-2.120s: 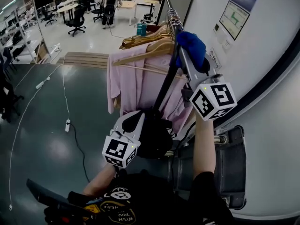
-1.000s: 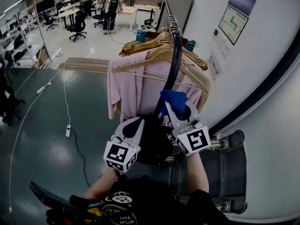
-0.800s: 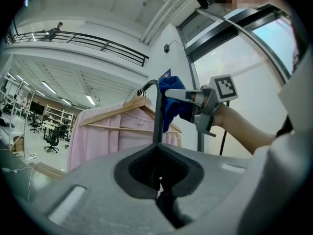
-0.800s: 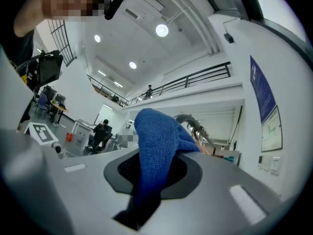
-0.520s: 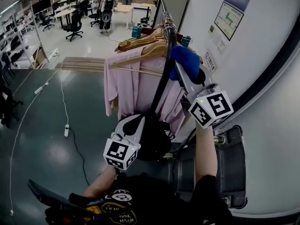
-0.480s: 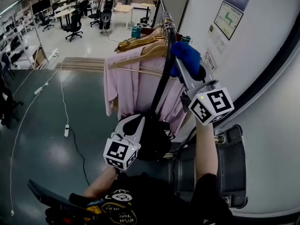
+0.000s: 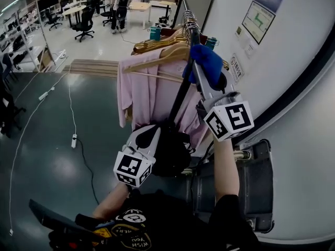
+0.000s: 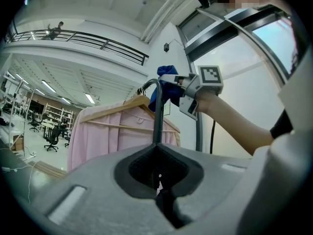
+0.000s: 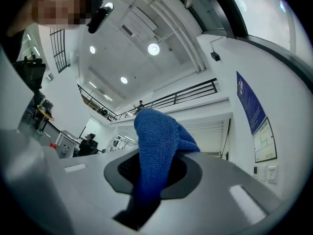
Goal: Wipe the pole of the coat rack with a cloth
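Reading the head view first: my right gripper (image 7: pixel 205 83) is raised toward 1 o'clock, with its jaws clamped on the blue cloth (image 7: pixel 207 63). The right gripper view confirms this. The cloth fills the gap between the jaws and bulges out beyond them.

The cloth touches the upper part of the coat rack's black pole (image 7: pixel 179 97). This is just below the bend where the wooden hangers (image 7: pixel 157 46) hang.

My left gripper (image 7: pixel 155 135) sits lower, toward 6 o'clock from the cloth. Its jaws are closed on the lower part of the same pole. In the left gripper view, the pole rises out of the jaw notch toward 12 o'clock, and the cloth and right gripper are at its top.

A pink shirt (image 7: pixel 140 90) hangs from one hanger, at 9 o'clock from the pole. The white wall (image 7: pixel 293 61) stands at 3 o'clock. On the dark floor (image 7: pixel 42 156), toward 9 o'clock, a white power strip (image 7: pixel 74 140) lies with its cable running off toward 12 o'clock.
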